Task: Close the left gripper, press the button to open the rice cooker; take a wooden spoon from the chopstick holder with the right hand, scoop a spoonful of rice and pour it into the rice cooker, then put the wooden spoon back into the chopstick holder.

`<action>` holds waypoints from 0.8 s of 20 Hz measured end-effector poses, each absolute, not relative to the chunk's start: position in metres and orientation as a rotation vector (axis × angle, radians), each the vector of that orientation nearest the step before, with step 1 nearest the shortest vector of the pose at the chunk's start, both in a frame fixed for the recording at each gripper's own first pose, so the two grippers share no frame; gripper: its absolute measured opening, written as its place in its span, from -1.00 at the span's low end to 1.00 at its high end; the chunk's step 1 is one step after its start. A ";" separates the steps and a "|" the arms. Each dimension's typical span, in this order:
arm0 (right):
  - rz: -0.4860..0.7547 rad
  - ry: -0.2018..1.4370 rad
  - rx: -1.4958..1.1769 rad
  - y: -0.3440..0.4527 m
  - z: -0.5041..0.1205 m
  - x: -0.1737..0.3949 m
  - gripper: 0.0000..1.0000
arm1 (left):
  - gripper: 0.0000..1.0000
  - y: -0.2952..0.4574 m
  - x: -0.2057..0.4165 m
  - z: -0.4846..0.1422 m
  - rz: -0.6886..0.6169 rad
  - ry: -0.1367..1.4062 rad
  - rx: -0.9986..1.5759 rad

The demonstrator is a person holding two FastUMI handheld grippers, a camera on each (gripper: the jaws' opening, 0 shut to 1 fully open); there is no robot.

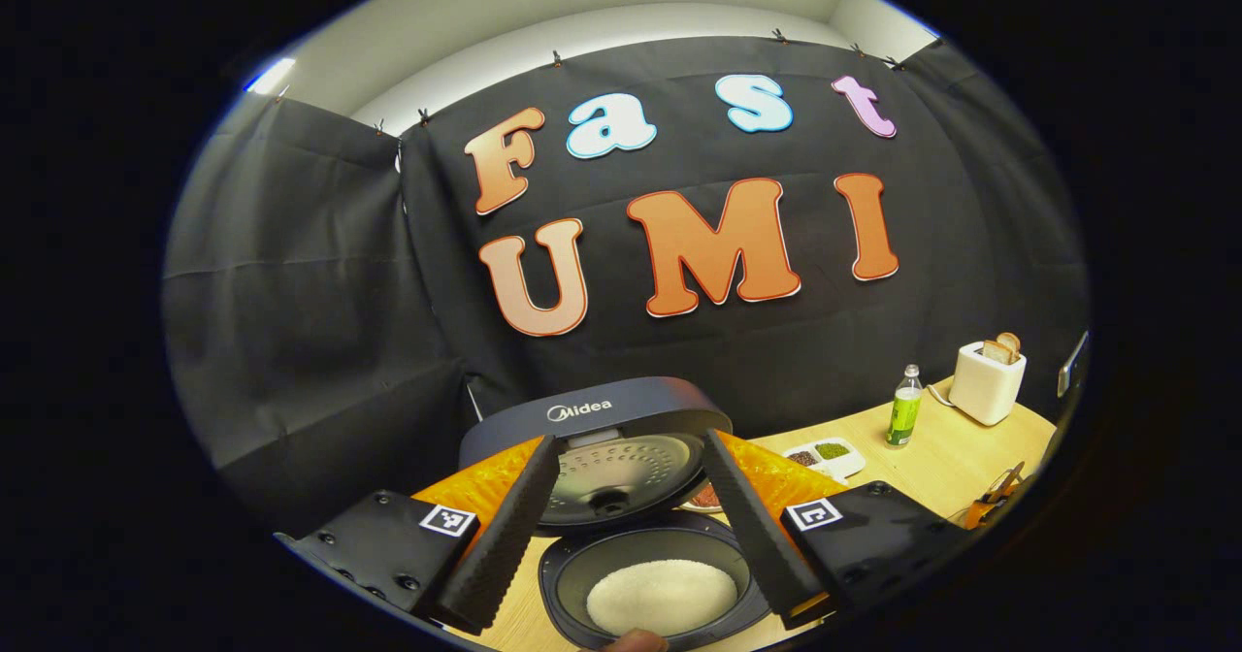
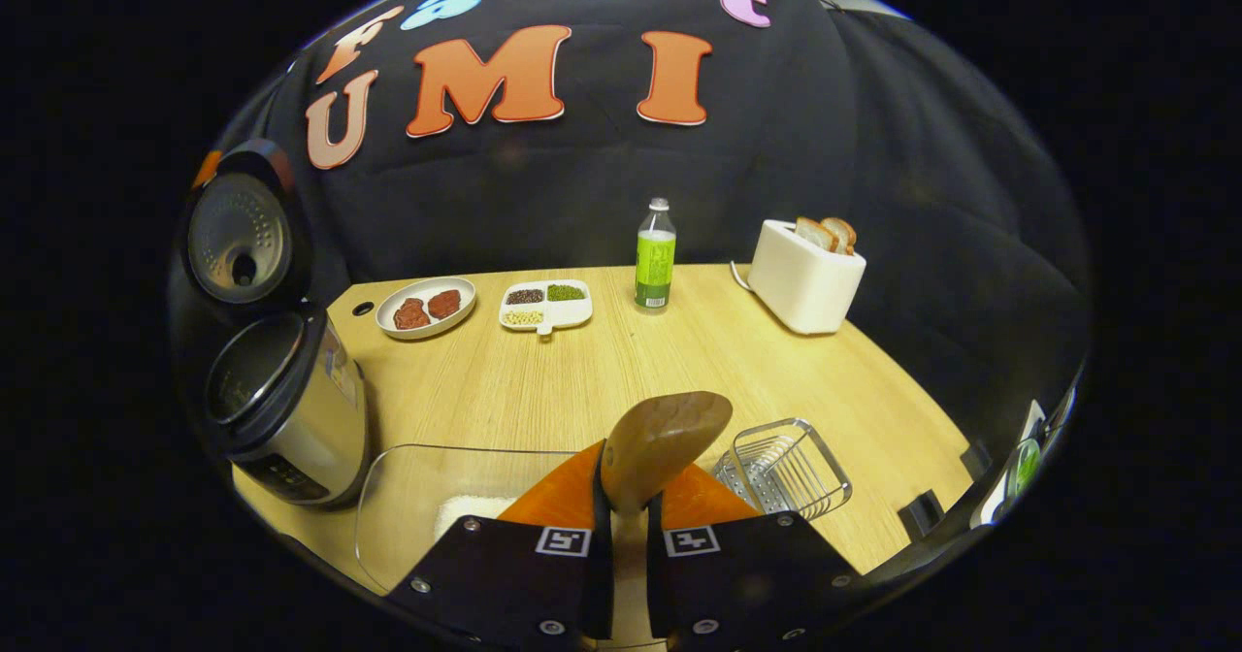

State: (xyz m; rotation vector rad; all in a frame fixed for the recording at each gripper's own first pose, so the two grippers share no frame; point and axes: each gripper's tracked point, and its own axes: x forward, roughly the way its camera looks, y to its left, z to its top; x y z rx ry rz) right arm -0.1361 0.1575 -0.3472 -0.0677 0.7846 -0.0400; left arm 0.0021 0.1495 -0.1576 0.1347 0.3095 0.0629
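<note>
Gripping wooden spoon (image 2: 652,443), right gripper (image 2: 621,521) fingers closed.

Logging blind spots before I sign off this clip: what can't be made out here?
- Wooden spoon, right gripper view: handle hidden between the right gripper fingers; bowl's face turned away, so any rice cannot be seen.
- Glass container: near side hidden by the gripper.
- Divided dish: contents too small to identify.
- Rice cooker, left gripper view: front cut off by the edge.

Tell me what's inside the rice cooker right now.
The rice cooker stands open, and a flat mound of white rice lies in its dark inner pot. The pot's near edge is cut off and both sides sit behind the left gripper's fingers.
</note>
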 end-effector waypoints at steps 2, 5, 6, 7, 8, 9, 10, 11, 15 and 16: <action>-0.047 0.711 -0.118 0.159 -0.348 -0.132 -0.74 | 0.96 0.157 0.001 -0.162 0.077 0.317 0.141; -0.036 0.666 -0.182 0.169 -0.355 -0.135 -0.76 | 0.87 0.167 -0.006 -0.170 0.098 0.344 0.151; -0.022 0.660 -0.182 0.175 -0.356 -0.139 -0.76 | 0.87 0.171 -0.006 -0.172 0.105 0.350 0.156; -0.017 0.660 -0.175 0.182 -0.356 -0.142 -0.76 | 0.87 0.174 -0.009 -0.175 0.110 0.357 0.162; -0.013 0.655 -0.160 0.186 -0.357 -0.143 -0.76 | 0.87 0.177 -0.009 -0.178 0.113 0.364 0.166; -0.010 0.660 -0.148 0.190 -0.359 -0.144 -0.76 | 0.87 0.178 -0.010 -0.179 0.116 0.368 0.168; 0.019 0.652 -0.134 0.197 -0.358 -0.144 -0.76 | 0.87 0.178 -0.009 -0.180 0.114 0.371 0.168; 0.041 0.660 -0.138 0.200 -0.359 -0.145 -0.77 | 0.87 0.177 -0.010 -0.182 0.109 0.376 0.171; 0.047 0.706 -0.001 0.210 -0.361 -0.148 -0.77 | 1.00 0.170 -0.008 -0.179 0.076 0.358 0.211; 0.033 0.723 0.056 0.212 -0.363 -0.148 -0.76 | 1.00 0.170 -0.006 -0.177 0.073 0.349 0.216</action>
